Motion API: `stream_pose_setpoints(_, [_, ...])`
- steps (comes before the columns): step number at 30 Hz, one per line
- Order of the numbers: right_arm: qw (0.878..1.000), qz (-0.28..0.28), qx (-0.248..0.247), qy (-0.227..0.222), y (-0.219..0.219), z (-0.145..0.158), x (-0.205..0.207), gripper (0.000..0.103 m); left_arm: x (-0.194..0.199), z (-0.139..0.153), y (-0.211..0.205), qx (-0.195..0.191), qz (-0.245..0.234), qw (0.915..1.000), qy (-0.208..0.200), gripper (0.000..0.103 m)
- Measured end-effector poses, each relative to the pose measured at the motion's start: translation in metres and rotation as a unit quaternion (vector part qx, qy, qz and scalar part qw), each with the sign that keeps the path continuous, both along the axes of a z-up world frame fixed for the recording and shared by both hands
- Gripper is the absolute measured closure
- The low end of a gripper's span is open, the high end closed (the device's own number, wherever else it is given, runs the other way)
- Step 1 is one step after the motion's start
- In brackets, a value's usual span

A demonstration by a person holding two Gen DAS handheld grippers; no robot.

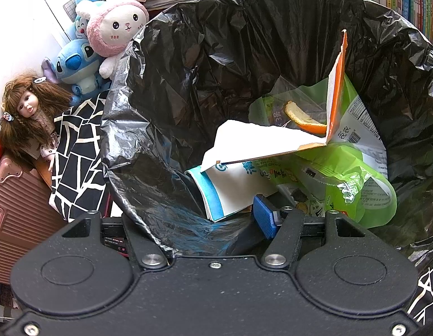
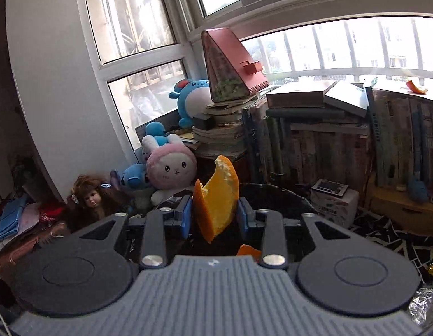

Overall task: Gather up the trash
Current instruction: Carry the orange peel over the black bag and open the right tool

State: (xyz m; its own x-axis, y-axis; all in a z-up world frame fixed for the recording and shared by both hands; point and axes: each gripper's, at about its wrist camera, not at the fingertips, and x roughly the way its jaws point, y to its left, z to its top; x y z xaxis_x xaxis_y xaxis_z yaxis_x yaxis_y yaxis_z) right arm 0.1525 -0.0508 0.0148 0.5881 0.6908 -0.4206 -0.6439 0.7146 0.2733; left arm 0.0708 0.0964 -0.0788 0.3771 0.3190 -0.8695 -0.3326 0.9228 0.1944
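Black plastic trash bag (image 1: 216,56), mouth wide, seen from above in the left wrist view. Inside, near the bottom: curl of orange peel (image 1: 303,119) on a green wrapper (image 1: 342,173); torn white-and-orange carton (image 1: 272,140) propped across both; blue-and-white packet (image 1: 216,193) against the near wall.

Left gripper (image 1: 222,221) astride the bag's near rim. One blue pad (image 1: 262,215) inside the bag, the other finger veiled by the film draped over it. Cannot tell whether the tongs press on the rim or merely straddle it.

Right gripper (image 2: 215,218) pinching a large orange peel (image 2: 219,196) upright between both blue pads, rind toward the left pad, pale pith toward the right, tip well above the fingertips. Just behind the held peel, the dark round rim of the bag (image 2: 272,189). Small orange scrap (image 2: 247,250) below the peel, near the gripper body. Further peel (image 2: 416,86) lying on top of the stacked books (image 2: 314,128) by the window, well apart from the bag.

Background, left of the bag: pink rabbit plush (image 1: 115,28), blue plush (image 1: 76,64), long-haired doll (image 1: 28,109), black-and-white patterned cloth (image 1: 76,154).
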Motion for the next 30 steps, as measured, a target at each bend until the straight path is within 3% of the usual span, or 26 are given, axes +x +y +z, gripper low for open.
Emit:
stream_pose_setpoints(21, [0.995, 0.001, -0.048, 0.091, 0.013, -0.048, 0.024, 0.062, 0.000, 0.001, 0.000, 0.001, 0.000, 1.0000, -0.001, 0.041])
stream_pose_setpoints(27, [0.994, -0.005, -0.051, 0.098, 0.012, -0.051, 0.025, 0.053, 0.000, 0.000, 0.000, 0.001, 0.000, 1.0000, -0.001, 0.041])
stream_pose_setpoints(30, [0.994, -0.007, -0.048, 0.099, 0.011, -0.049, 0.026, 0.039, -0.001, 0.000, 0.000, 0.001, 0.000, 1.0000, -0.001, 0.041])
